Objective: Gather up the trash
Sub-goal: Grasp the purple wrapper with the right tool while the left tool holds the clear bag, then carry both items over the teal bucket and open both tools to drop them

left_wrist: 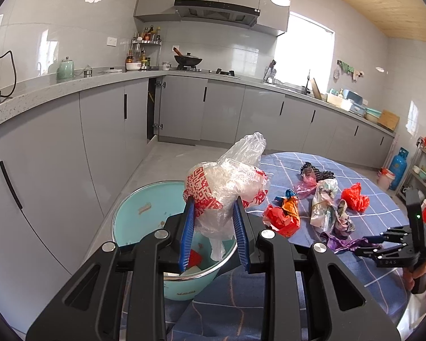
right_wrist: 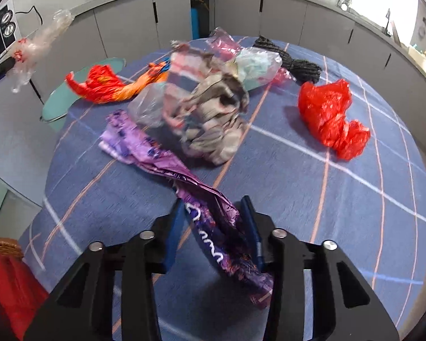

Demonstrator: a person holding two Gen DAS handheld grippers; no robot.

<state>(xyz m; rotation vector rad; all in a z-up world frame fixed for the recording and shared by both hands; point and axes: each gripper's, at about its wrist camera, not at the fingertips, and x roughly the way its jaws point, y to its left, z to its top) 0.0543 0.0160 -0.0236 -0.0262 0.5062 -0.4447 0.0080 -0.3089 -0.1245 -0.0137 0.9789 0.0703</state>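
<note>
While both hands work at the table [right_wrist: 298,199]:
L gripper [left_wrist: 213,227]: clamped on clear bag w/ red print [left_wrist: 227,187], over teal bin [left_wrist: 144,213] off the table's left edge.
R gripper [right_wrist: 213,227]: jaws closing round purple wrapper [right_wrist: 184,170], near front edge.
Other trash: mid-table.

My left wrist camera looks slightly downward along its fingers, out over the teal bin [left_wrist: 133,216] toward the kitchen counters. My right wrist camera tilts steeply down, close over the blue checked tablecloth [right_wrist: 312,199]. Both views share the tablecloth's scattered wrappers.
</note>
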